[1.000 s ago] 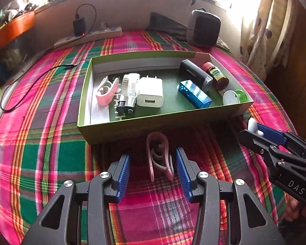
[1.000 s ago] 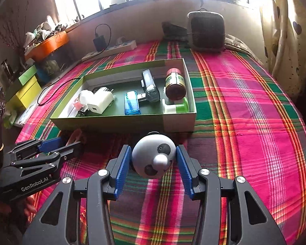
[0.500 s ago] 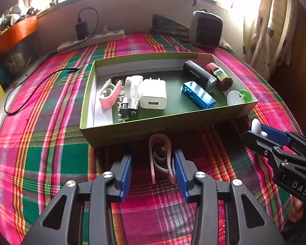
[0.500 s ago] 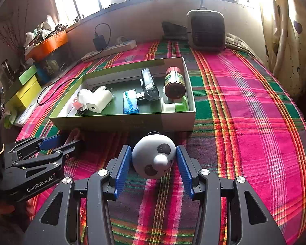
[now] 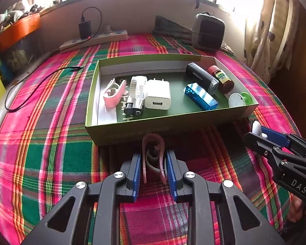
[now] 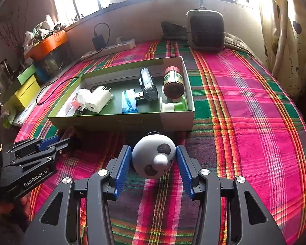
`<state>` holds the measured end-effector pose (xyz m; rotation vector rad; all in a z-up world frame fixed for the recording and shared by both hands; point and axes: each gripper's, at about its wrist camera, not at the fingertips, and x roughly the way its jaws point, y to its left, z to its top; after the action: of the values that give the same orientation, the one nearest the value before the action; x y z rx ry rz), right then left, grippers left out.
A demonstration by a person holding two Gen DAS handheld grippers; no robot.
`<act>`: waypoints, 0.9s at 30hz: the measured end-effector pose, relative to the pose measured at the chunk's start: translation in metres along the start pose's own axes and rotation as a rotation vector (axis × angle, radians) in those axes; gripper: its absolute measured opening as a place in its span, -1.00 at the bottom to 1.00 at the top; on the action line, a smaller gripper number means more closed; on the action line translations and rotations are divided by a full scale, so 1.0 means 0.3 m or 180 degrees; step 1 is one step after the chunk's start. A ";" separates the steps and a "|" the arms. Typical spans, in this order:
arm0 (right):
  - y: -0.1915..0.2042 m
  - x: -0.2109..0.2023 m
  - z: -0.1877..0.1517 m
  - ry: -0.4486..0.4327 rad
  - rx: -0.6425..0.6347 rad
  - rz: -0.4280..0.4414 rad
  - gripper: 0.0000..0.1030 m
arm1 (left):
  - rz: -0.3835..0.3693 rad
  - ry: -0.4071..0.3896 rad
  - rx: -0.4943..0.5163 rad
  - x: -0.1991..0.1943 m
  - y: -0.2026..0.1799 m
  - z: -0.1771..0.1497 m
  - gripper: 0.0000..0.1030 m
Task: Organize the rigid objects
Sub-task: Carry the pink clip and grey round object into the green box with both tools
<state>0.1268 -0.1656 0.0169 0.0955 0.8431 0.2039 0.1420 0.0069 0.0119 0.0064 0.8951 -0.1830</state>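
A pink clip [image 5: 152, 137] lies on the plaid cloth just in front of the green box [image 5: 163, 131]. My left gripper [image 5: 153, 157] is closing around it, and both blue pads touch the clip's two legs. My right gripper [image 6: 153, 149] is shut on a round white panda-faced thing [image 6: 151, 157], close to the box's near right corner [image 6: 177, 122]. Inside the box lie another pink clip [image 5: 113, 94], a white charger [image 5: 158, 97], a blue case [image 5: 201, 99], a black device [image 5: 201, 77], a brown bottle [image 5: 221, 78] and a green-and-white roll [image 5: 239, 100].
A power strip [image 5: 95, 39] with a plugged-in adapter and a dark square appliance [image 5: 208, 32] stand at the far edge by the wall. A black cable [image 5: 30, 89] trails over the cloth on the left. Curtains [image 6: 285, 30] hang on the right, and yellow boxes [image 6: 26, 91] sit on the left.
The left gripper's jaws have drawn in from wide apart until the pads meet the pink clip. The right gripper still grips the panda-faced thing and has not moved.
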 end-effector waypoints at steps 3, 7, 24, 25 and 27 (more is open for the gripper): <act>0.000 0.000 0.000 0.0000 -0.0001 -0.0004 -0.09 | -0.0011 -0.0005 -0.0007 -0.003 -0.001 -0.001 -0.56; 0.000 0.002 0.000 0.0003 -0.0006 -0.0013 -0.09 | -0.0018 -0.0005 -0.0007 -0.005 -0.002 -0.001 -0.56; 0.012 -0.023 0.003 -0.0066 -0.0051 -0.0013 -0.09 | -0.0110 -0.0066 -0.0001 -0.045 0.004 -0.002 -0.56; 0.014 -0.026 0.005 -0.0071 -0.0055 -0.0012 -0.09 | -0.0120 -0.0080 0.0003 -0.052 0.003 -0.003 -0.56; 0.019 -0.034 0.008 -0.0091 -0.0071 -0.0002 -0.09 | -0.0130 -0.0107 0.0012 -0.064 0.001 0.000 -0.56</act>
<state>0.1212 -0.1623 0.0270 0.0771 0.8123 0.2108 0.1304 0.0101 0.0268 -0.0116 0.8619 -0.2223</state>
